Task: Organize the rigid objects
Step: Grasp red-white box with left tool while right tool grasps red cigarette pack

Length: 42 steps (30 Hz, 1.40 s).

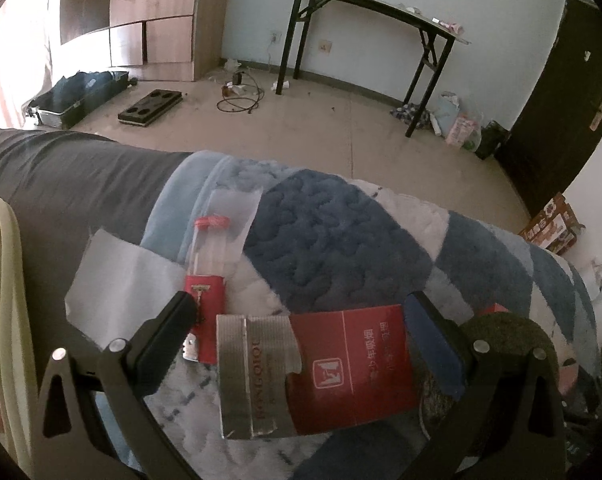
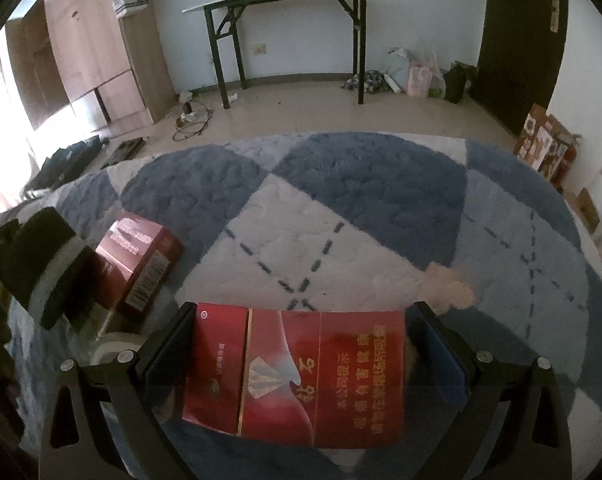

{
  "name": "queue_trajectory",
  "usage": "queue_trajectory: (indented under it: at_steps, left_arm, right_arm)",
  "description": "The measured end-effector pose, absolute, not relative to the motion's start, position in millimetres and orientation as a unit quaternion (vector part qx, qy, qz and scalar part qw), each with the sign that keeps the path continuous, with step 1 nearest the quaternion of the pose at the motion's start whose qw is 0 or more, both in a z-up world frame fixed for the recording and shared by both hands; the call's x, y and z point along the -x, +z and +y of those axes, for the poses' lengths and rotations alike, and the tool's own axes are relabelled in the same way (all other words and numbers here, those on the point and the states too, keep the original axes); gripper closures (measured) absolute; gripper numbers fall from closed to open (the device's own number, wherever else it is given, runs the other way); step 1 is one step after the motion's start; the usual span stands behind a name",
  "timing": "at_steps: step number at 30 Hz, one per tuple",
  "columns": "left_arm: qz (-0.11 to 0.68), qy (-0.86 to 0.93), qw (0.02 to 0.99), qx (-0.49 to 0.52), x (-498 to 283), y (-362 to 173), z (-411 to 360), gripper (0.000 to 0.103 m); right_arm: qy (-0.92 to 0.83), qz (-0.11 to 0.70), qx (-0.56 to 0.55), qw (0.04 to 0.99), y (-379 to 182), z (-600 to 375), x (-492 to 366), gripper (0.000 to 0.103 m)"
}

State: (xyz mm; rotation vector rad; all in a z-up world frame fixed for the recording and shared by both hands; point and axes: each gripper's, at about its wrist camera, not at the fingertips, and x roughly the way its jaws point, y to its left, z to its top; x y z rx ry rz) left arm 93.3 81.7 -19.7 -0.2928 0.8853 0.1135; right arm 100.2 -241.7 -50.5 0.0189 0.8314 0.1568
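**Two claws, two packs over the blanket**

The left claw (image 1: 301, 332) stands wide apart around a red and silver pack (image 1: 317, 372) lying on the checked blanket (image 1: 333, 232); contact with the fingers is unclear. The right claw (image 2: 301, 344) is clamped on a red cigarette pack (image 2: 297, 376) above that blanket. Another red box (image 2: 141, 264) lies on the blanket, left of the held pack.

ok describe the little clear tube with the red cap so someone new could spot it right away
Start at the blue and white checked blanket on the bed, in the left wrist view. Just ahead of the left gripper, past its red and silver cigarette pack, lies the clear tube, beside a white sheet of paper. It is the only see-through item there, with a red cap at its far end.
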Motion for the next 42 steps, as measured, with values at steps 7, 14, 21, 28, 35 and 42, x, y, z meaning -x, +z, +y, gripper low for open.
queue_trajectory:
  at_steps: [7,14,21,28,35,42]
  left_arm:
    - [0.437,0.056,0.886,0.141,-94.7,-19.4,78.7,0.0]
    - [0.428,0.053,0.891,0.144,-93.9,-22.0,78.8,0.0]
    - [0.428,0.05,0.893,0.134,-90.2,-16.4,83.5,0.018]
    - [0.43,0.037,0.89,0.147,-86.5,-7.3,95.0,0.018]
    - [0.446,0.065,0.883,0.13,-94.5,-25.6,88.6,0.009]
    - [0.436,0.038,0.885,0.157,-89.5,-18.9,99.8,0.015]
  right_arm:
    - [0.07,0.404,-0.001,0.912,-51.9,-257.3,-103.5,0.0]
    - [0.067,0.403,0.015,0.913,-53.9,-253.5,-102.8,0.0]
    - [0.081,0.401,0.021,0.912,-53.6,-256.4,-103.3,0.005]
    - [0.096,0.392,0.001,0.915,-49.3,-266.3,-100.5,0.01]
    - [0.09,0.387,0.011,0.918,-54.1,-264.0,-98.3,0.009]
    - [0.097,0.381,-0.008,0.919,-49.8,-266.4,-96.6,0.01]
